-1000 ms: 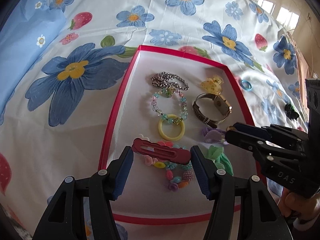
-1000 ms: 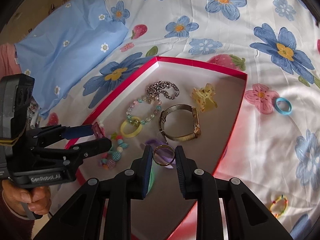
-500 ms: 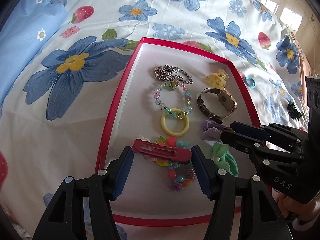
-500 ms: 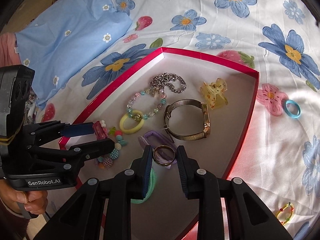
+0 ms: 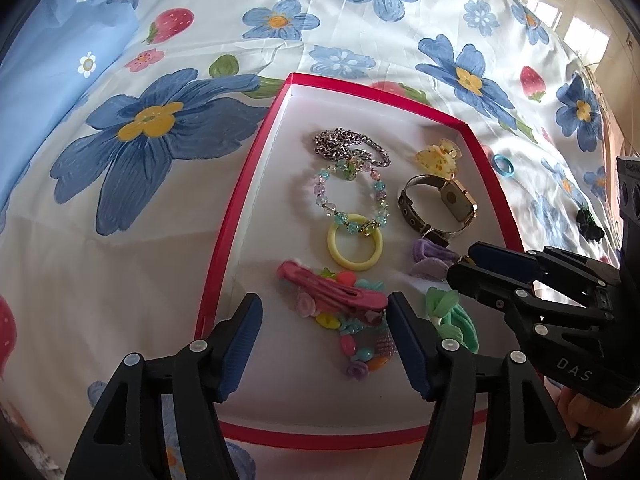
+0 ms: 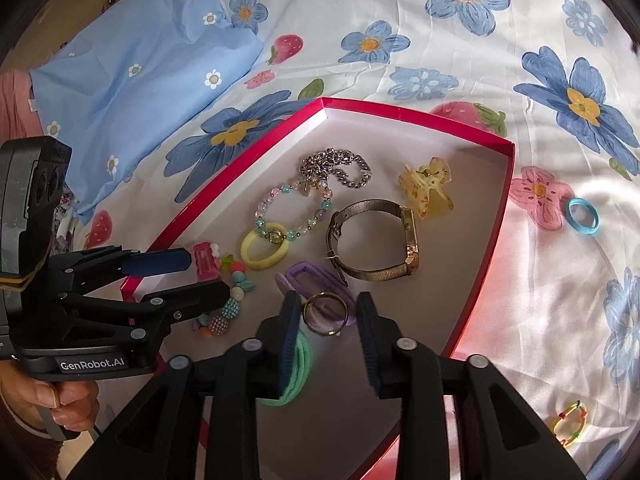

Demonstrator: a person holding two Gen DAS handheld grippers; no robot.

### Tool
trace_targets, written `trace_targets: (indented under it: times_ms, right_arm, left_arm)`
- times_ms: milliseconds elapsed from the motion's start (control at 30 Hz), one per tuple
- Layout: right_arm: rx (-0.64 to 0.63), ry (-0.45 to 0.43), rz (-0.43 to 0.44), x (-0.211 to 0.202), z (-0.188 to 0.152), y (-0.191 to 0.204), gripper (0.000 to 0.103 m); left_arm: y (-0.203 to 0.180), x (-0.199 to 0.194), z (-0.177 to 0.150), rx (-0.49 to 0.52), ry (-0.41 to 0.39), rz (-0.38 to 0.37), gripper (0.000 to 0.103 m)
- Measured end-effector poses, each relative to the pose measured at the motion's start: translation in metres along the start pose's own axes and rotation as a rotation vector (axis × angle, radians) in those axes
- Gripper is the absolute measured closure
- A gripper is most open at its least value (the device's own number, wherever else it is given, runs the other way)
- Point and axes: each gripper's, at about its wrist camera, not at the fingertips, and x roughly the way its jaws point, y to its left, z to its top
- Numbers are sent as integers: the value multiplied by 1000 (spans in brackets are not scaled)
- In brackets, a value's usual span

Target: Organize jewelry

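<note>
Both claws hung released over the red tray, their jaws having just been opening. Left claw bracketed the pink hair clip, now dropped on the bead bracelet. Right claw bracketed the gold ring, lying free on the purple clip: both items apparently delivered. Tray rested on a flowered bedsheet; a blue hair tie remained outside it.

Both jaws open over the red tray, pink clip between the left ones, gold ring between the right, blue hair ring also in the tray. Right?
One error: the blue hair ring lies outside the red tray, on the flowered sheet, as the right wrist view shows. The rest holds: the pink clip sits between the left gripper jaws, the gold ring between the right gripper jaws, both just opening.
</note>
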Motion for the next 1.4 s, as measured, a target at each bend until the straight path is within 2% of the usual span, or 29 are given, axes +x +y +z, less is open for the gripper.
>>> trace_targets:
  times_ms: [500, 800, 867, 933, 1067, 1167, 1400]
  right_arm:
    - [11, -17, 2, -9, -1, 2, 65]
    - [41, -53, 6, -25, -2, 0, 63]
    - [61, -74, 12, -34, -3, -4, 54]
    - [78, -96, 20, -44, -4, -7, 49]
    - [132, -156, 49, -65, -13, -16, 29]
    - [175, -196, 74, -79, -23, -21, 23]
    - [224, -249, 114, -100, -44, -22, 18]
  left_arm:
    - [2, -10, -5, -16, -6, -2, 35]
    - [1, -30, -9, -15, -39, -8, 32]
    - [1, -37, -10, -21, -52, -12, 29]
    - [0, -45, -14, -32, -68, -17, 20]
    - [-1, -63, -27, -50, -111, -17, 9]
    - [0, -72, -38, -75, -132, -25, 7]
    - [6, -85, -67, -131, -147, -28, 7]
